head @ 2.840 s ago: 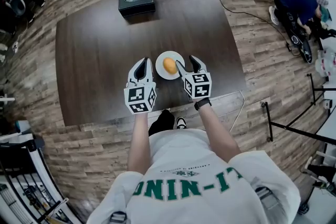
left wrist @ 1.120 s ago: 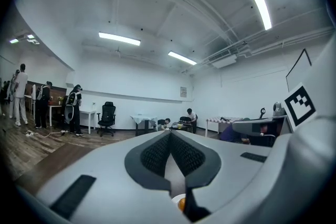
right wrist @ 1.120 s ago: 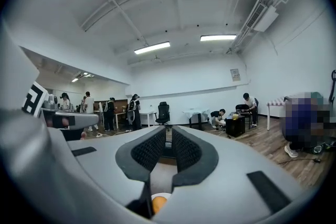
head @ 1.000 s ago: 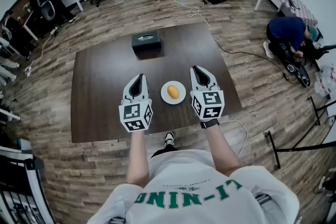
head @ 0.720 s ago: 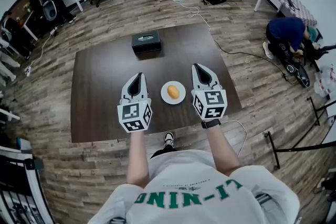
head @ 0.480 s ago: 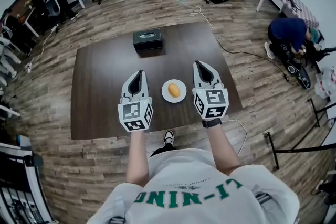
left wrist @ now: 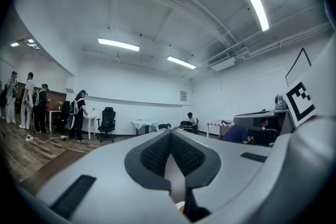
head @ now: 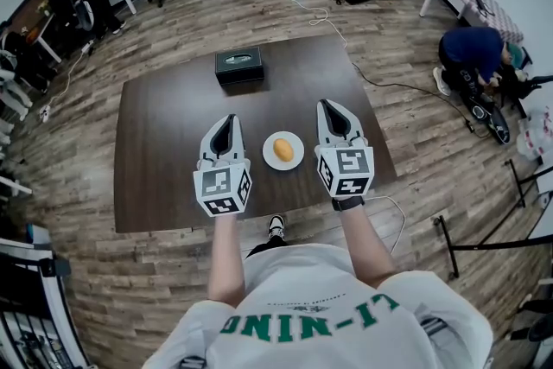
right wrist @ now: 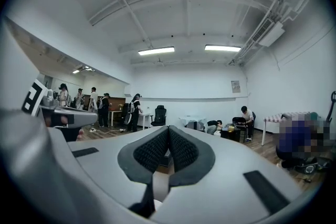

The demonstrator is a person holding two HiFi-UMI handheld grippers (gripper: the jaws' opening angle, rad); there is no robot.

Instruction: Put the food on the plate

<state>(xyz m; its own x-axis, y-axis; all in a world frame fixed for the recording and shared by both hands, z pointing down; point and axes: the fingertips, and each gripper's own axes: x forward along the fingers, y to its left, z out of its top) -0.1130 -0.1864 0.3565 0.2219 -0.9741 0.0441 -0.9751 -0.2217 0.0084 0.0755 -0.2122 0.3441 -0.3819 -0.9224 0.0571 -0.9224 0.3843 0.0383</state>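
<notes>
Food (head: 282, 150): yellow-orange piece lying on the white plate (head: 298, 155), close to the table's (head: 173, 125) near edge; I judge the placing done.
Left gripper (head: 226, 122): jaws closed on nothing; I hold it level just left of the plate, clear of it.
Right gripper (head: 329, 106): jaws pressed together, empty, just right of the plate; nothing left to carry.
Black box (head: 239, 65): by the far edge, well apart.

On my white shirt (head: 302, 311), green letters that are upside down for the head camera read "LI-NIN"; a fold hides the rest. The small print beside them is too tiny to read. The cubes on my left gripper (head: 226, 122) and right gripper (head: 329, 106) carry only black-and-white square markers. The wall sign (right wrist: 235, 86) is unreadable.
</notes>
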